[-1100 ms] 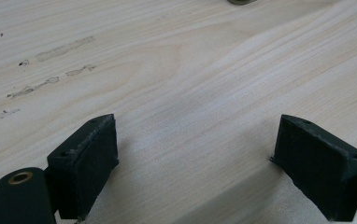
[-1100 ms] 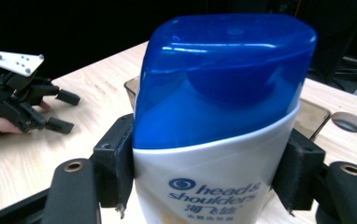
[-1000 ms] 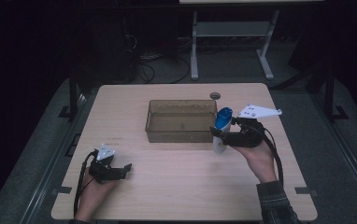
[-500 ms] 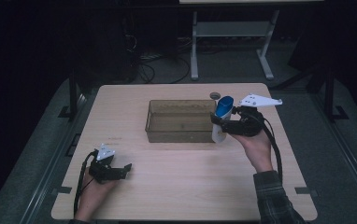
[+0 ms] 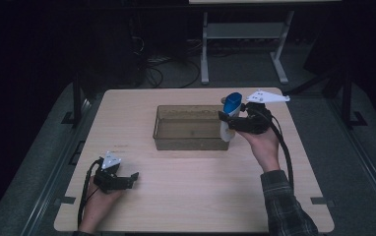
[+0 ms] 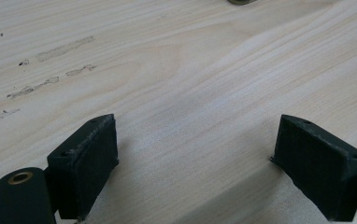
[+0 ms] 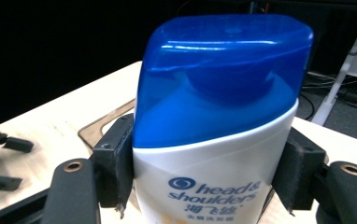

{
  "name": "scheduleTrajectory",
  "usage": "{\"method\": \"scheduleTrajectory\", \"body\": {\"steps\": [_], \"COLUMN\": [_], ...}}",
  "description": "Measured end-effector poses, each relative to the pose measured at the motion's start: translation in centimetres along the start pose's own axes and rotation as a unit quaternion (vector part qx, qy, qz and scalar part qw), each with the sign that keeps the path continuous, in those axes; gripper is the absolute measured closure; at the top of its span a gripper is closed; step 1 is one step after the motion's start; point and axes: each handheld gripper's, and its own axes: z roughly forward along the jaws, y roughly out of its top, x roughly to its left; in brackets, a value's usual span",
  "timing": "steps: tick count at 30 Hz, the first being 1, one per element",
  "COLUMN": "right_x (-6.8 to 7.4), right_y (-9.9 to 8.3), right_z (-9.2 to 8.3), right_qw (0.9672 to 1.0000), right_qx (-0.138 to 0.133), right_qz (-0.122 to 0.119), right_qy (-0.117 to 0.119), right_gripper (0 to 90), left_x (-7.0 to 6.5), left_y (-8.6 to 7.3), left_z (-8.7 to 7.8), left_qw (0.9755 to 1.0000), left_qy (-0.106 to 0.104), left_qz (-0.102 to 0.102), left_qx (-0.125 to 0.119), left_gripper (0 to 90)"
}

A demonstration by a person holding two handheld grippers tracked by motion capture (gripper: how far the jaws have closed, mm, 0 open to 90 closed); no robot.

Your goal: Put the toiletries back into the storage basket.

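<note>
A white shampoo bottle [image 5: 227, 124] with a blue cap [image 7: 223, 74] is held upright above the right end of a clear brown bin [image 5: 191, 128]. My right gripper [image 5: 228, 123] is shut on the bottle, its black jaws pressed against both sides of the white body [image 7: 204, 182]. The left gripper [image 5: 131, 178] rests low on the table near the front left corner. Its jaws stand wide apart in the left gripper view, with bare wood [image 6: 190, 116] between them.
The wooden table [image 5: 176, 196] is bare in front of the bin. A small dark round object [image 5: 224, 101] lies behind the bin's right end. A white metal stand [image 5: 240, 39] and cables [image 5: 161, 64] are on the dark floor beyond the table.
The right gripper has carried the bottle upward and toward the far side, along the bin's right end. The left gripper has stayed still.
</note>
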Motion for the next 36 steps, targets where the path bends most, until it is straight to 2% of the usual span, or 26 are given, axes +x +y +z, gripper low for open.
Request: {"method": "scheduleTrajectory", "body": {"steps": [8, 18, 36], "right_x": [-0.5, -0.8, -1.1], "right_y": [0.2, -0.2, -1.3], "right_z": [1.2, 2.7, 4.6], "right_qw": [0.9998, 0.9997, 0.9995], "right_qx": [-0.010, -0.014, 0.000], "right_qz": [0.006, 0.016, 0.026], "right_qy": [-0.014, -0.011, -0.018], "right_gripper": [32.8, 32.7, 32.7], "left_x": [0.0, 0.0, 0.0], "left_y": [0.0, 0.0, 0.0], "left_z": [0.0, 0.0, 0.0], "left_qw": [1.0000, 1.0000, 1.0000], "left_qy": [-0.001, 0.000, 0.000], "left_qz": [0.001, 0.001, 0.001], "left_qx": [0.001, 0.001, 0.001], "left_gripper": [12.1, 12.1, 12.1]}}
